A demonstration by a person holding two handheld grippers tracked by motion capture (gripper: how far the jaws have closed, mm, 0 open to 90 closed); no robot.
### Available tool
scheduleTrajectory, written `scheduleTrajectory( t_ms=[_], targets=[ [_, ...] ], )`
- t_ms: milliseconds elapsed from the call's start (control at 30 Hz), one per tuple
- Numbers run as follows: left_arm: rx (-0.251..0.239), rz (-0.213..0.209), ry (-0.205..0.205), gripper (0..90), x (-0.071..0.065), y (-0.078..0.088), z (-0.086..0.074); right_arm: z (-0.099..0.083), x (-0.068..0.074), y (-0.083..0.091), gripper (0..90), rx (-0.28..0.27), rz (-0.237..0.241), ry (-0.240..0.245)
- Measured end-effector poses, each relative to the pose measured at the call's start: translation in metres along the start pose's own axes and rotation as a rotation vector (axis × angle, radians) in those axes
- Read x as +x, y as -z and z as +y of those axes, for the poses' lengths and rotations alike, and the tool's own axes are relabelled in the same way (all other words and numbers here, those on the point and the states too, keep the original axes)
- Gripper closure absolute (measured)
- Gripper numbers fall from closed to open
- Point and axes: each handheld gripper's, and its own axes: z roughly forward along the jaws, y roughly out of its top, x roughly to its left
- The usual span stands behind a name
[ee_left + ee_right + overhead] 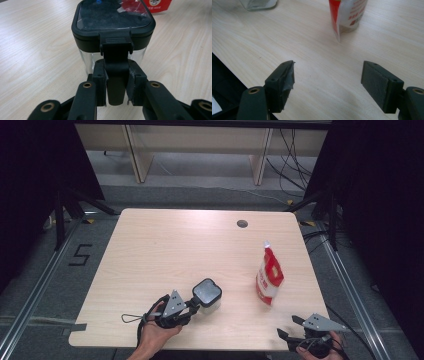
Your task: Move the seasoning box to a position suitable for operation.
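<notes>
Landmark: we place everything from the clear container, a square jar with a black lid, standing upright near the front edge of the table.

Container: it stands on the wood, lid seated. A black latch tab hangs down the side of the jar that faces us.

Left gripper: just in front of the container and to its left, pointing at it. In the left gripper view its jaws are clamped on the latch tab, one pad on each side, no gap showing.

Right gripper: well to the right of the container, at the table's front edge. Its jaws stand wide apart with bare wood between them; it holds nothing.

Pouch: a red and white stand-up pouch sits to the right of the container and a little farther back, apart from it, untouched.

Step in hand: we judge this to be the opening of the container, with the latch gripped and not yet swung up.

Next move: we think the tab must be pulled outward and up, away from the jar wall, to free the lid. The jar is light and unbraced, so it may tip or slide towards us; the right gripper could come across to steady it.
</notes>
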Motion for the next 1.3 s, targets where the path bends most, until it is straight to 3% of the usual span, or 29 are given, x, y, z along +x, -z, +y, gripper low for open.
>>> scheduleTrajectory(
  t_ms=[67, 100, 167, 200, 300, 400, 467, 533, 600, 667, 767, 800, 900, 967, 1033, 1300],
  targets=[
    [0.001, -0.018, 0.005, 71.8, 0.001, 0.0, -0.001, 0.0, 0.003, 0.0, 27.9, 0.004, -0.005, -0.028],
    [-0.001, -0.031, -0.015, 71.8, 0.003, 0.001, -0.001, 0.0, 0.003, 0.0, 27.9, 0.003, -0.002, -0.017],
    [0.002, -0.064, -0.011, 71.9, 0.003, 0.003, -0.002, 0.0, 0.001, -0.001, 27.8, 0.0, 0.002, 0.002],
    [-0.009, -0.088, 0.009, 71.9, 0.002, 0.003, -0.003, 0.0, 0.003, 0.0, 27.7, 0.004, 0.001, -0.031],
    [-0.003, -0.098, -0.021, 71.9, 0.003, 0.006, -0.004, 0.0, 0.001, 0.0, 27.6, -0.002, 0.005, -0.01],
    [-0.01, -0.126, -0.006, 71.9, 0.0, 0.007, -0.006, 0.0, 0.003, 0.0, 27.6, 0.002, 0.009, -0.022],
    [-0.009, -0.16, -0.025, 72.0, 0.0, 0.007, -0.006, 0.0, 0.001, -0.001, 27.5, -0.003, 0.012, -0.001],
    [-0.006, -0.182, -0.051, 71.9, 0.0, 0.007, -0.005, 0.0, 0.003, -0.001, 27.5, 0.003, 0.014, -0.015],
    [-0.011, -0.196, -0.043, 71.9, -0.004, 0.006, -0.005, 0.0, 0.003, -0.001, 27.4, 0.003, 0.013, -0.014],
    [-0.011, -0.229, -0.087, 71.9, -0.004, 0.006, -0.005, 0.001, 0.005, 0.0, 27.4, 0.008, 0.015, -0.029],
    [-0.019, -0.244, -0.081, 71.9, -0.007, 0.005, -0.005, 0.001, 0.004, 0.0, 27.4, 0.006, 0.017, -0.018],
    [-0.017, -0.249, -0.095, 71.9, -0.007, 0.005, -0.005, 0.001, 0.002, -0.001, 27.4, -0.004, 0.023, 0.016],
    [-0.02, -0.265, -0.1, 71.9, -0.008, 0.005, -0.005, 0.001, 0.004, -0.001, 27.4, -0.001, 0.016, -0.005],
    [-0.018, -0.291, -0.129, 71.9, -0.005, 0.004, -0.004, 0.001, 0.005, -0.001, 27.4, 0.001, 0.019, -0.005],
    [-0.014, -0.31, -0.11, 71.9, -0.005, 0.004, -0.005, 0.001, 0.003, -0.002, 27.4, 0.0, 0.015, 0.018],
    [-0.014, -0.351, -0.141, 71.8, -0.001, 0.004, -0.005, 0.002, 0.005, -0.003, 27.4, 0.01, 0.021, 0.032]
  ],
)
